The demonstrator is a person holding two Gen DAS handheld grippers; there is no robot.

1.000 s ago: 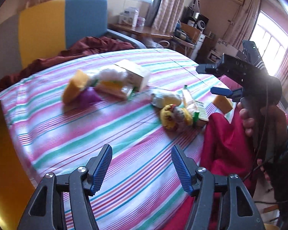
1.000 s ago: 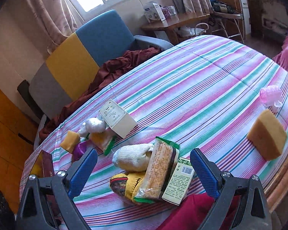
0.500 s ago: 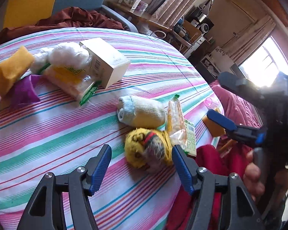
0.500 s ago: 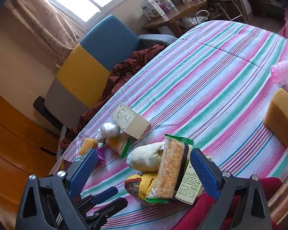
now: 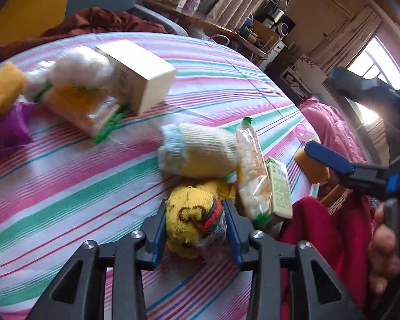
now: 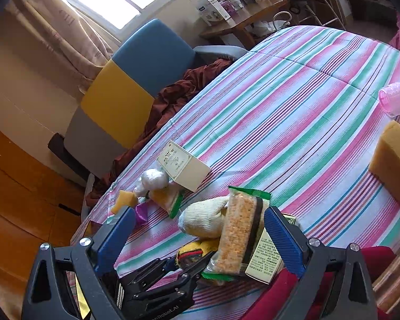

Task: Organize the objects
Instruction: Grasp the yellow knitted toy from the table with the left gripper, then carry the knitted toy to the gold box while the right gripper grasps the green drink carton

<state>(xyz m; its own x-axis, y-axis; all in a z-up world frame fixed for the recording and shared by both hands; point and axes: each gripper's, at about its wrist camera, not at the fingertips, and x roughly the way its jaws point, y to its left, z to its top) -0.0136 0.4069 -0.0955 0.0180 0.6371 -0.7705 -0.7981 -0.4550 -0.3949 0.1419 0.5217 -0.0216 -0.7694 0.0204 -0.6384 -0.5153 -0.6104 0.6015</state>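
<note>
My left gripper point(image 5: 194, 226) is shut on a yellow knitted sock bundle point(image 5: 193, 220) with a red and green band, at the near edge of the striped table point(image 5: 66, 186). It also shows in the right wrist view point(image 6: 192, 250), held by the left gripper point(image 6: 189, 262). A cream sock roll point(image 5: 200, 150), a snack packet point(image 5: 252, 176) and a green carton point(image 5: 280, 189) lie just beyond. My right gripper point(image 6: 200, 237) is open and empty, above these items; it also shows in the left wrist view point(image 5: 333, 122).
A white box point(image 5: 138, 74), a cotton bag point(image 5: 77, 66), a wrapped packet point(image 5: 82, 106), a yellow sponge point(image 5: 0, 93) and a purple wrapper point(image 5: 10, 128) lie at far left. Another sponge point(image 6: 394, 165) and a pink cup point(image 6: 394, 98) sit right. Red cloth point(image 5: 320, 234) hangs at the near edge.
My left gripper moved forward to the yellow sock bundle and closed on it. The right gripper stayed open and shifted slightly closer over the packet.
</note>
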